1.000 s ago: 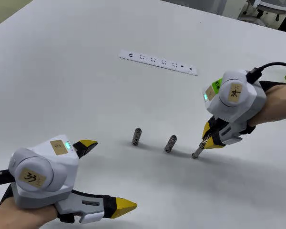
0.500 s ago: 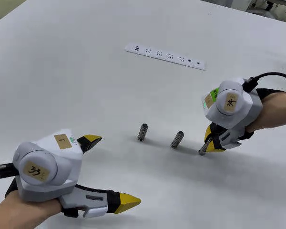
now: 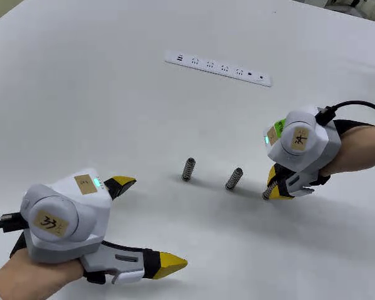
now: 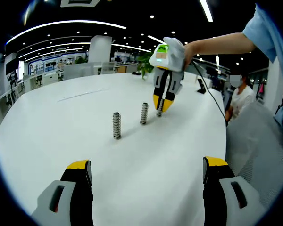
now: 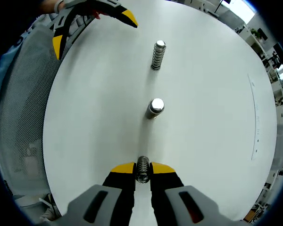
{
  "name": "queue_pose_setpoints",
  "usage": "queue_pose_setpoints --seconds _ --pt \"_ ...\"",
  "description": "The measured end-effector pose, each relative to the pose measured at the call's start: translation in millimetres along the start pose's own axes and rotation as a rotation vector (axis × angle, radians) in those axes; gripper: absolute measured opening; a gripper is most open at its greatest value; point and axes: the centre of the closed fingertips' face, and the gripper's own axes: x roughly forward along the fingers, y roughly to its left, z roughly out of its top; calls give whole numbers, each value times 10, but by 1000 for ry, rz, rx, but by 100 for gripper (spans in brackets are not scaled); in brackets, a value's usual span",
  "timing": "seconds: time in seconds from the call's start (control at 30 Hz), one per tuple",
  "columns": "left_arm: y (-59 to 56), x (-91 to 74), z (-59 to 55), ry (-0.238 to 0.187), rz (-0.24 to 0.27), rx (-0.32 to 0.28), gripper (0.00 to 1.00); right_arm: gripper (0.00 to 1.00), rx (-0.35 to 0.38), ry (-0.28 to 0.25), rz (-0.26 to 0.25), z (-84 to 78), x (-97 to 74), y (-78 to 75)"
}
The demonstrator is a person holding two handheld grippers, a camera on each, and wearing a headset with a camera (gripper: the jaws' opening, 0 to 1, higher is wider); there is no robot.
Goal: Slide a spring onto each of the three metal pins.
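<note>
Right gripper (image 3: 275,193) clamped narrow on third spring (image 5: 142,165), at 3 o'clock of middle pin (image 3: 234,179); middle pin, end pin (image 3: 188,169) already sprung. Left gripper (image 4: 146,165) spread wide, at 7 o'clock over bench (image 3: 112,112). Risk: third pin (image 3: 265,196) likely tipped if spring pushed off-axis.

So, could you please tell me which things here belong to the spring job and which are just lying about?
Job in hand:
first grey metal pin wearing a coiled steel spring; middle sprung pin; third sprung pin, clamped by the right gripper; open left gripper.
Lying about:
long white power strip.
</note>
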Motion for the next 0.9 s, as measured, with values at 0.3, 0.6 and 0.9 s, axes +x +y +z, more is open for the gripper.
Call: queue_pose_setpoints --seconds 0.3,0.6,0.9 --pt "-2 5 35 -4 2 4 100 18 -7 -20 -3 19 -9 12" --pt "-8 -25 61 -12 11 5 100 71 -12 -169 -138 124 -103 -96" --pt "29 -87 65 -15 25 15 100 93 113 -292 -188 54 -240 93"
